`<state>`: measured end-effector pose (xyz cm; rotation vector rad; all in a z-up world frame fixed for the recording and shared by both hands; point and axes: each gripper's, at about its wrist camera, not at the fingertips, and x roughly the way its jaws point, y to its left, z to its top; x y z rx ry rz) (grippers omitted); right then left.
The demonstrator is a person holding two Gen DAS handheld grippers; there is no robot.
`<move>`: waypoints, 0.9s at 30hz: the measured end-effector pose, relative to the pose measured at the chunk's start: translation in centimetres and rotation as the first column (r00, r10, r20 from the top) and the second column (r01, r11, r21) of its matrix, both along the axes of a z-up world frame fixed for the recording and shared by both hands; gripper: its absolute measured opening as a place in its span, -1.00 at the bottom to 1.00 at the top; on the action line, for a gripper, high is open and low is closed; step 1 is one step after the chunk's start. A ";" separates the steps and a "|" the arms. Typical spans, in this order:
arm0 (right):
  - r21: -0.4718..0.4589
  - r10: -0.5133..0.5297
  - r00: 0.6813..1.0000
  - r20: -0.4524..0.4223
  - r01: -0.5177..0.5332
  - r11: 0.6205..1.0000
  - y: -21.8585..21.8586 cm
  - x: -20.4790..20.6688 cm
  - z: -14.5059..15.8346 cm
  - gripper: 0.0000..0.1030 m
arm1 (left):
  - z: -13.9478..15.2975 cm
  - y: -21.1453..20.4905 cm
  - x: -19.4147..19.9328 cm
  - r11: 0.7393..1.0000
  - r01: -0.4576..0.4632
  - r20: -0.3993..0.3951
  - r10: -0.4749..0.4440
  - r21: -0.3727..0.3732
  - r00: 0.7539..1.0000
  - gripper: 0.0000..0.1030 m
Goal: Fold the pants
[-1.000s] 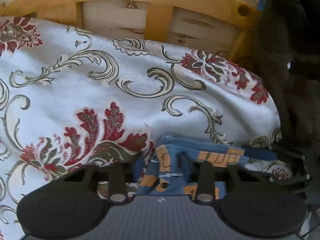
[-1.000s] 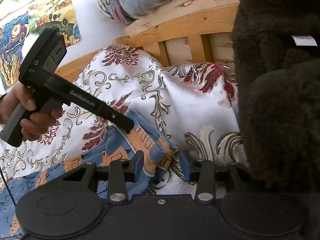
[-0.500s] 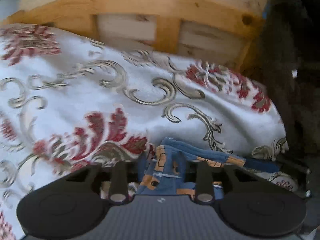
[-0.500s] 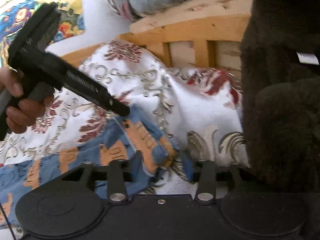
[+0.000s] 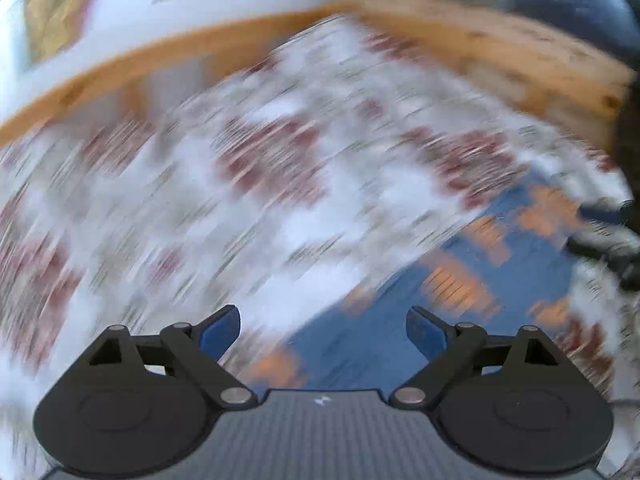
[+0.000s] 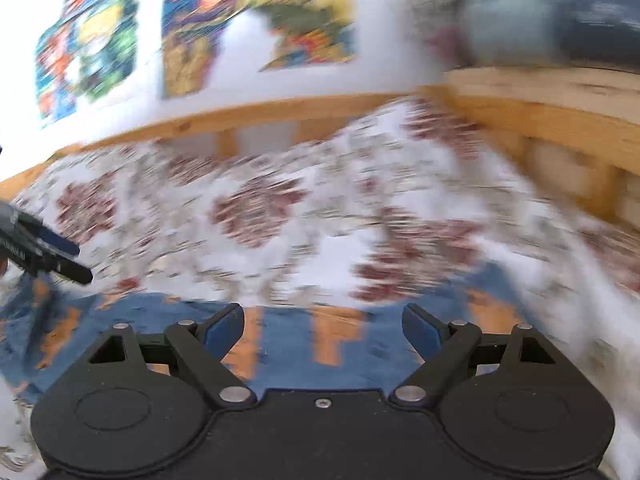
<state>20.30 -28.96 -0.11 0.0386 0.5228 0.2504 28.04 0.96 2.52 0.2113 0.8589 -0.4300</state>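
— Pants (image 6: 304, 344) position? Flat on the bedspread (image 6: 328, 236), below the wooden bed rail (image 6: 248, 114).
— Grippers? Left gripper (image 5: 323, 330) and right gripper (image 6: 323, 328) spread, empty; wall pictures (image 6: 256, 20) sharper in right view.

Open bedspread (image 6: 320, 216) ahead of both spread claws — wooden bed rail (image 6: 560, 120) beyond, right.
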 end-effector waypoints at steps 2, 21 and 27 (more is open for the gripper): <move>0.010 0.109 0.993 -0.036 -0.109 0.994 2.4 2.8 0.2 0.69 | -1.0 3.9 -0.3 0.991 -0.115 -0.057 0.112 -0.070 0.992 0.75; -0.092 0.559 0.796 -0.233 -0.590 0.802 11.6 9.9 -3.1 -0.91 | -3.3 4.6 4.2 0.972 0.145 -0.152 -0.174 -0.185 0.973 0.64; -0.252 0.687 0.710 -0.154 -0.701 0.667 12.6 3.1 -2.1 -0.93 | -3.8 4.9 2.5 0.954 0.207 -0.155 -0.243 -0.216 0.958 0.56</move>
